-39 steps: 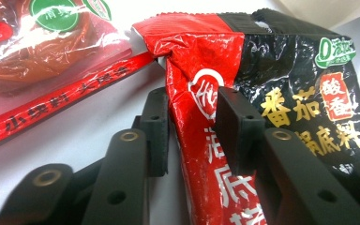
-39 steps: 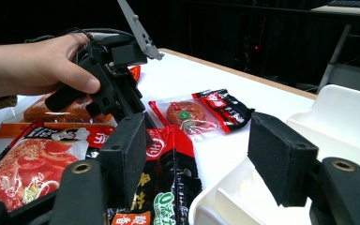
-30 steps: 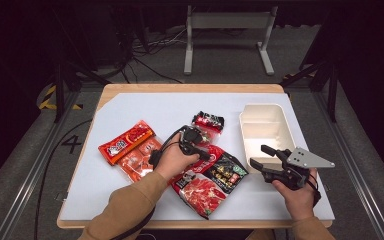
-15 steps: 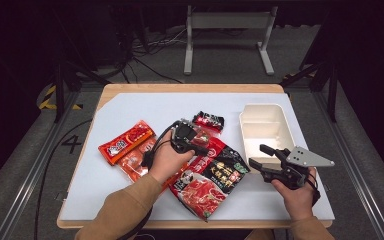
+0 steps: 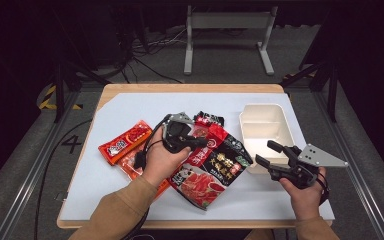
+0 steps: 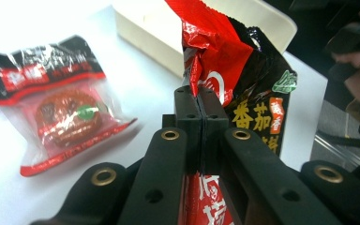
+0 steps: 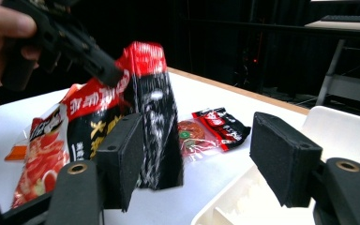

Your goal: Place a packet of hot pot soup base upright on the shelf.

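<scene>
While one tool (image 5: 200, 142) grips one big packet (image 5: 215, 162) (red-black) — three small packets lie about.

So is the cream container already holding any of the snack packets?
No. In the high view the cream container has nothing in it, and the red-and-black packet hangs from the left gripper.

Between the black jaws of the left gripper (image 6: 200, 110) hangs a red-and-black sauce packet (image 6: 243, 79) with yellow and white lettering and a green mark. Left of those jaws lies a clear small packet (image 6: 56, 101) with black and red bands. Behind it stands a cream tray (image 6: 159, 28) on the white table (image 6: 9, 154).
</scene>
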